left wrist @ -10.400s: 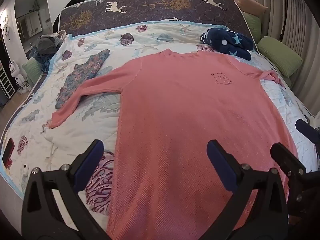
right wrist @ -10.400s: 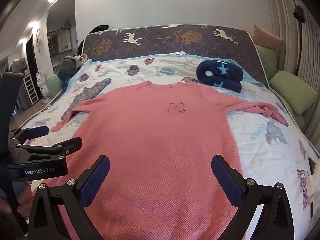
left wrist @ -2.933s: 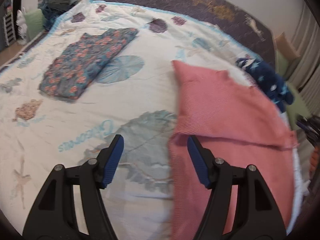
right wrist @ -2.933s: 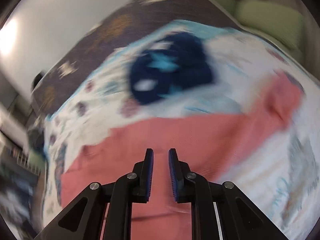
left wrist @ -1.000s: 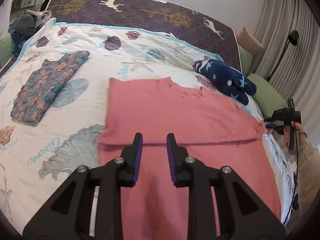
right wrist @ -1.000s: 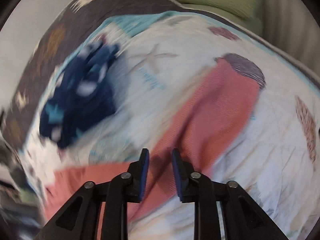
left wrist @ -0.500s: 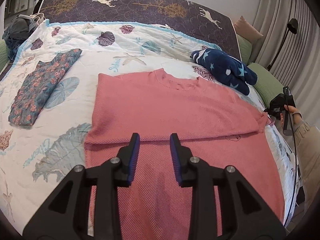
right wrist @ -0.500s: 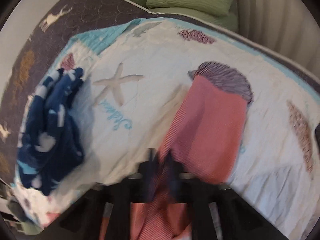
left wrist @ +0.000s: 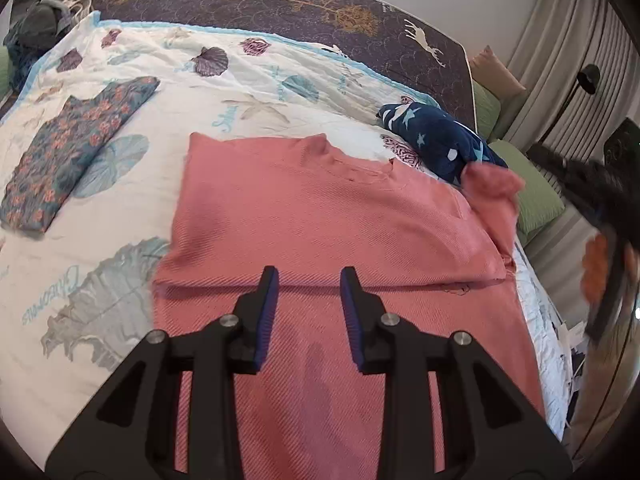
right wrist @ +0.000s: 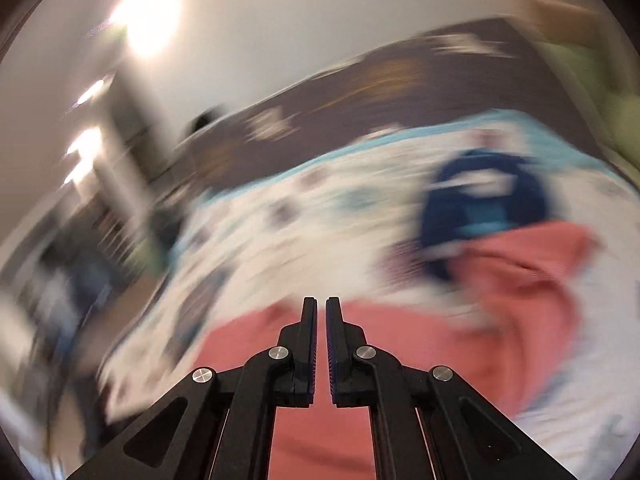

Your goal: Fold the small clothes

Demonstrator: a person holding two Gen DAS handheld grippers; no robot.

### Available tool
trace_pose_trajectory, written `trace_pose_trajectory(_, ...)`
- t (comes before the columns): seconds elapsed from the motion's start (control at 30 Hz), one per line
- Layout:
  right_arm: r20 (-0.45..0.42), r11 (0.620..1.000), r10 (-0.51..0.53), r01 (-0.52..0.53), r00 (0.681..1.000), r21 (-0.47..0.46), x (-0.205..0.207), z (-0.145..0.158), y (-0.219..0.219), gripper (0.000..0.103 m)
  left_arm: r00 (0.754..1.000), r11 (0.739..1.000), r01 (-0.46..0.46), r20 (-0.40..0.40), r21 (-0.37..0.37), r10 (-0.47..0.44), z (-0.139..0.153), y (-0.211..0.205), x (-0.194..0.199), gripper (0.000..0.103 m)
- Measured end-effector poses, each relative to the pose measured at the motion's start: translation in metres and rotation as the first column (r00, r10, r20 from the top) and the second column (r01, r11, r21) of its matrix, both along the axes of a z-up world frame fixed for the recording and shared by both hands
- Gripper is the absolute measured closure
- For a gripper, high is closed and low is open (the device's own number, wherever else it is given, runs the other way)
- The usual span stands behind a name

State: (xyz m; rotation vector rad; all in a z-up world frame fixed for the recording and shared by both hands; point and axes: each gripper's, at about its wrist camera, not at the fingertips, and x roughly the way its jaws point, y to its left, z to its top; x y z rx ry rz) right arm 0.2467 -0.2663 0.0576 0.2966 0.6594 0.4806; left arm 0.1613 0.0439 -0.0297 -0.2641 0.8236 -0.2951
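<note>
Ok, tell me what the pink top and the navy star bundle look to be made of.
Pink top: looks like a matte ribbed or waffle knit, probably cotton-like; fine diagonal ridges show across it. Navy star bundle: seems a plush fleece, with soft rounded folds and no sheen. Fibre content cannot be told.

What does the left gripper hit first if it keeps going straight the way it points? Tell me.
Probably the pink shirt: the left gripper aims at the edge of its folded-over layer, fingers parted and empty. Depth is unclear.

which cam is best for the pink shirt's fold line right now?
Left wrist: sharp, the pink shirt lies with its fold edge running across just past the fingertips. Right wrist is motion-blurred; it shows only smeared pink cloth, no edge.
</note>
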Motion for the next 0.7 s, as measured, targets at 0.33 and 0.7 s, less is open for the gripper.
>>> trace_pose_trajectory(0.33,-0.220,0.979,0.129,-0.160,0.967,-0.129,-0.036,-0.078,0.064,0.092,0.999,0.999,0.022,-0.023,-0.024,-0.022,-0.006,0.008,-0.006,0.063)
trace_pose_trajectory(0.7,-0.148,0.854,-0.473,0.410,0.869,-0.320,0.007,-0.057,-0.073,0.049,0.996,0.997,0.073,-0.047,0.005,-0.072,-0.014,-0.020,0.000,0.060)
